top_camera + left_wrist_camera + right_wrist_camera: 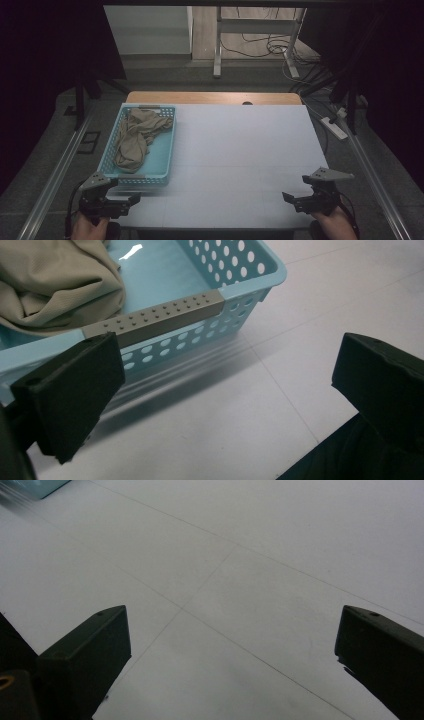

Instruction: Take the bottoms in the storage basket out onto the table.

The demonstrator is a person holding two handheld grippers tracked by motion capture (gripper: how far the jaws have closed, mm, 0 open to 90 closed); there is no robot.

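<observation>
A light blue perforated plastic basket [167,150] sits toward nine o'clock on the white table [240,160], its long side running away from the person. Inside it lies a crumpled beige cloth [134,140], bunched from the far end down past the middle, resting on the basket floor and against its left wall. A grey studded strip [155,320] caps the basket's near rim.

The left tool [131,199] hovers at about seven o'clock, just short of that near rim; in the left gripper view its black jaws stand wide apart with nothing between them, one jaw close beside the basket's holed wall. The right tool [290,198] waits at five o'clock, well apart from the basket, over bare table; its jaws are likewise spread and empty. A hand [336,224] grips each tool from below.
</observation>
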